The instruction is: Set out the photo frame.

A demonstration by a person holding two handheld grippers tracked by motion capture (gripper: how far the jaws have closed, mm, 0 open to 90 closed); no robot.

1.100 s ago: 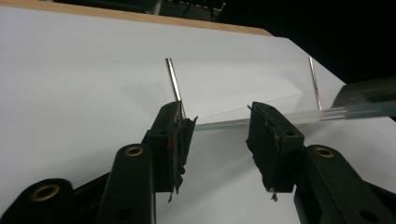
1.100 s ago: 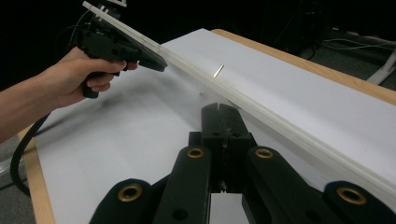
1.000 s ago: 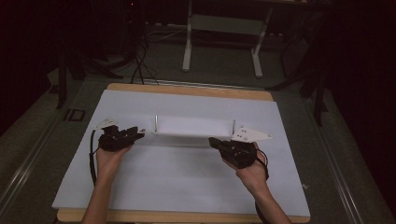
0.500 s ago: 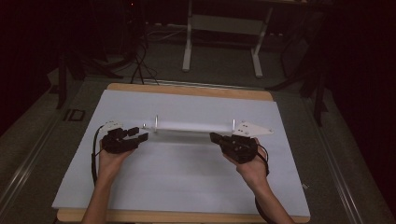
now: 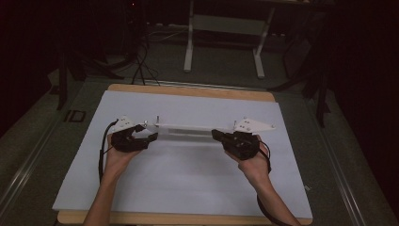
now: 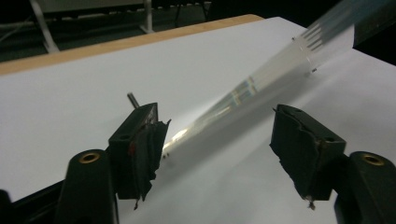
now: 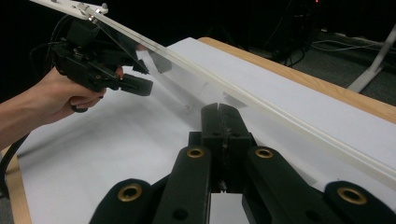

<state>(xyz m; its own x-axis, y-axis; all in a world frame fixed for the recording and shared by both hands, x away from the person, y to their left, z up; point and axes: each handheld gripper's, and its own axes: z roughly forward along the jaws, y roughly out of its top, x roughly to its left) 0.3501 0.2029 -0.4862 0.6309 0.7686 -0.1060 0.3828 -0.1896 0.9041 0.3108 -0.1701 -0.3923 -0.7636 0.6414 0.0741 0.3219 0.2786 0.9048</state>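
A long clear plastic panel [image 5: 195,129] with a white strip along its upper edge is held above the white table cover [image 5: 188,183], spanning the space between both hands. My right gripper [image 5: 216,135] is shut on the panel's right end; in the right gripper view its jaws [image 7: 219,109] are pressed together at the panel's [image 7: 187,88] lower edge. My left gripper [image 5: 148,133] is open at the panel's left end. In the left gripper view the panel [image 6: 261,79] runs away from between its spread jaws [image 6: 217,123], touching neither pad.
The white cover lies on a wooden tabletop [image 5: 188,91] whose edge shows at the far side. Beyond it stand a white metal frame [image 5: 221,42] and cables on the dark floor. A metal rail [image 5: 28,155] runs along the left.
The panel has dropped toward the near side and looks thinner from above. Both hands moved slightly nearer with it. The left gripper's jaws now stand apart.
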